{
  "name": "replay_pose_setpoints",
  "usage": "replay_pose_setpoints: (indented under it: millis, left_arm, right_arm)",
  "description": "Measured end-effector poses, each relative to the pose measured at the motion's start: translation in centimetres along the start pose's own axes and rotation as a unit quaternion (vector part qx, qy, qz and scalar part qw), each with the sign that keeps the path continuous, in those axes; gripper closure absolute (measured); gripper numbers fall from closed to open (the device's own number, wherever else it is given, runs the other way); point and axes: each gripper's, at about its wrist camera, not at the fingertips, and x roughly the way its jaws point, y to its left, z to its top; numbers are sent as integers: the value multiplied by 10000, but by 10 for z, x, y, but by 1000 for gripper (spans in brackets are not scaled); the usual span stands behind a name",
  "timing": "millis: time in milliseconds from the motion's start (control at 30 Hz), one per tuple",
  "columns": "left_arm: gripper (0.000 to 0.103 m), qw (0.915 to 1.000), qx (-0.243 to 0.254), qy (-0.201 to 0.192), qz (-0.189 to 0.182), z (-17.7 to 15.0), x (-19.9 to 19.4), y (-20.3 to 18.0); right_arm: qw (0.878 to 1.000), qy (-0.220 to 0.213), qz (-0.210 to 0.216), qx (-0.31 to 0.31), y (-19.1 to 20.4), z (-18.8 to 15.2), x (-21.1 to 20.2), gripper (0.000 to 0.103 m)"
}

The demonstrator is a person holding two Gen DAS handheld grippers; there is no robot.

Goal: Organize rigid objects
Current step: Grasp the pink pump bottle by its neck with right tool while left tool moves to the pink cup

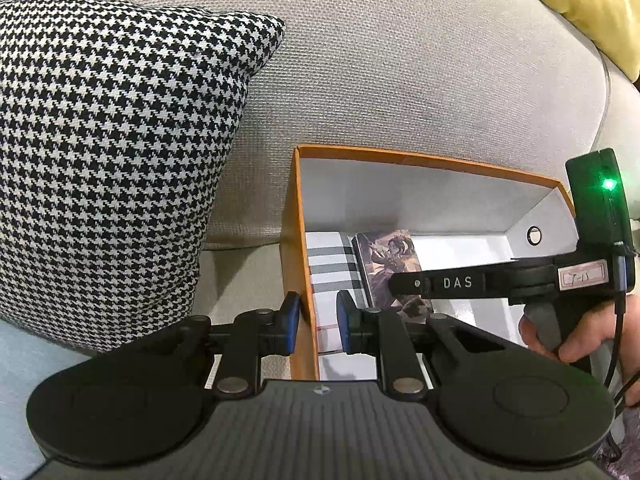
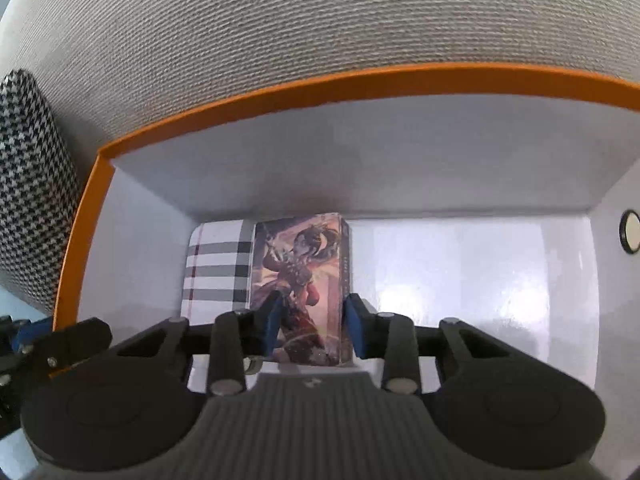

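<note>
Orange box [image 2: 360, 80] with white interior, resting on a grey sofa [image 1: 400, 60] beside a houndstooth cushion [image 1: 112, 152]. Inside, at the box's left end: plaid-patterned box [image 2: 216, 272] lying flat, illustrated card box [image 2: 300, 264] just beside it. Left gripper [image 1: 318, 322] astride the orange box's left wall, jaws narrowly set, pinching that wall. Right gripper [image 2: 312, 330] inside the box, jaws flanking the illustrated card box's near end; contact unclear.
</note>
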Motion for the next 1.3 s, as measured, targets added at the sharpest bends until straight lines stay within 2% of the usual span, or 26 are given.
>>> replay_pose_setpoints:
  millis: [100,233,333,433,533,633,733,833,867,967,1067,1200,1300]
  left_arm:
    - [81,9997,0,-240,-67,-6,-9,-1]
    - [76,9957,26,-829,-422,-26,-41,2]
    - [76,9915,-23,-1193,-522,-54,-72,4]
    - [76,9870,174,-1504,-542,-90,-105,0]
    - [76,9849,288,-1579,-644,-127,-131,-5]
    - [76,9867,272,-1460,-655,-168,-144,-7]
    - [75,9905,410,-1190,-561,-203,-141,-7]
    - [69,9940,674,-772,-387,-232,-133,-10]
    - [64,9948,718,-646,-334,-239,-130,-12]
    - [59,9961,765,-398,-162,-259,-120,-19]
    - [54,9933,1145,-165,-38,-275,-108,-31]
    - [53,9912,1260,140,378,-291,-92,-32]
    - [49,9929,1145,175,285,-290,-90,-27]
  right_arm:
    - [9997,-170,-61,-159,0,-8,-16,67]
    - [9952,-774,-15,-597,7,-34,-56,67]
    - [9882,-1235,96,-904,9,-63,-93,66]
    - [9862,-1409,453,-747,0,-91,-129,66]
    - [9833,-1582,686,-590,-6,-125,-155,66]
    - [9800,-1737,731,-644,-4,-166,-170,65]
    - [9819,-1537,698,-855,2,-208,-165,63]
    - [9849,-1178,678,-1071,8,-246,-151,62]
    - [9866,-1038,645,-1083,10,-257,-143,62]
    - [9909,-578,617,-1046,13,-285,-122,62]
    - [9896,-245,595,-1289,23,-301,-108,62]
    - [9845,-74,554,-1661,37,-309,-100,62]
    - [9794,231,438,-1959,48,-314,-79,62]
